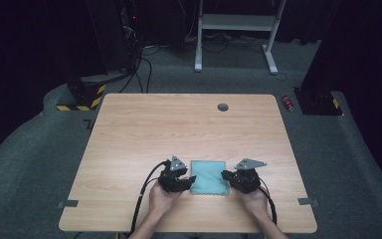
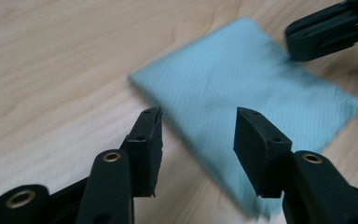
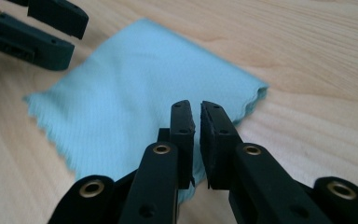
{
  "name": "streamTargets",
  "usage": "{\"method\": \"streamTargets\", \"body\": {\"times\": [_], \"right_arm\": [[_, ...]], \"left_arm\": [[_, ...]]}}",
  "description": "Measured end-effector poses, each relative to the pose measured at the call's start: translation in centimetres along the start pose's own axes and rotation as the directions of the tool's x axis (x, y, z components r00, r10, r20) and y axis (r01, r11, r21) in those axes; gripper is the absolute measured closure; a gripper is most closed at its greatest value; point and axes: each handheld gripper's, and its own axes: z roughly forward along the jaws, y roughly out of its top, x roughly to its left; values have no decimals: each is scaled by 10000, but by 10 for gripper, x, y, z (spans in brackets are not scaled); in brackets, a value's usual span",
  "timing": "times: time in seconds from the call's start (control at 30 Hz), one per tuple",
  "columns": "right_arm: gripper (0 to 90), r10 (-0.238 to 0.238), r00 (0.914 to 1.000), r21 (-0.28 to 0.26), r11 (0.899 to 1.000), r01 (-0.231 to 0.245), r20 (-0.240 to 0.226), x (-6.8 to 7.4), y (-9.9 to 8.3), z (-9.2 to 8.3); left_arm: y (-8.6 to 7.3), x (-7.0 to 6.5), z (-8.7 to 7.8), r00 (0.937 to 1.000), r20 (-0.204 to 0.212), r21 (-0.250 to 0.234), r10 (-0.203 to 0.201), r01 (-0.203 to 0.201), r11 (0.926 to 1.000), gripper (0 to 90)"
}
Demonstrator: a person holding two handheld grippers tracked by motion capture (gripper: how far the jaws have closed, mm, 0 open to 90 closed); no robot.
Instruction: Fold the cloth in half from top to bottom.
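Observation:
A light blue cloth [image 1: 209, 177] lies flat and folded on the wooden table [image 1: 179, 129], near its front edge. My left gripper [image 1: 192, 179] is at the cloth's left edge; in the left gripper view its jaws [image 2: 198, 128] stand wide apart just above the cloth [image 2: 242, 93], with nothing held. My right gripper [image 1: 225, 176] is at the cloth's right edge. In the right gripper view its jaws [image 3: 197, 121] are almost together, a thin gap between the pads, over the cloth's [image 3: 135, 102] near corner and pinching nothing. Each gripper view also shows the other gripper across the cloth.
A round grey cable hole [image 1: 223, 107] sits near the table's far edge. Grey tape marks [image 1: 68, 203] [image 1: 306, 201] lie at the front corners. On the floor beyond are a red can [image 1: 288, 103], a white frame [image 1: 234, 25] and dark stands with cables.

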Motion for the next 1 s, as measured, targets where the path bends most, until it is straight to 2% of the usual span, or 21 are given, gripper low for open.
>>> {"method": "streamTargets", "body": {"times": [0.1,0.2,0.27,0.33,0.4,0.5,0.6,0.67,0.77,0.87,0.97,1.0], "right_arm": [[828,323,9995,-218,9992,-322,66,-5,8,6],[823,531,9985,-404,9978,-524,157,-8,16,12],[819,629,9977,-321,9976,-620,257,-11,21,18],[813,710,9963,-54,9975,-709,474,-14,23,24],[792,693,9951,102,9975,-701,699,-18,24,27],[727,713,9928,5,9974,-717,960,-22,25,27],[682,791,9921,118,9967,-807,976,-27,26,29],[668,799,9922,404,9956,-841,961,-29,27,33],[720,643,9944,447,9967,-682,836,-30,27,35],[819,326,9968,599,9975,-370,730,-29,29,37],[882,172,9973,665,9975,-219,710,-29,31,37],[886,129,9970,680,9975,-181,760,-29,32,38]], "left_arm": [[13,-1,12,9999,104,-175,46,-45,9998,517],[22,-1,27,9999,80,-106,88,-87,9999,516],[25,2,35,9999,-126,-4,39,-39,10000,516],[25,7,40,9989,-429,177,-185,193,9997,518],[23,13,41,9966,-694,273,-444,464,9986,522],[24,20,38,9926,-1084,244,-553,583,9980,517],[26,26,41,9917,-1103,525,-667,728,9960,506],[28,27,43,9930,-1077,739,-476,557,9957,507],[28,25,44,9949,-967,706,-303,372,9968,564],[28,23,45,9958,-917,738,-18,86,9972,656],[28,27,45,9980,-545,738,-325,365,9966,795],[30,27,45,9985,-501,817,-204,245,9964,834]]}}
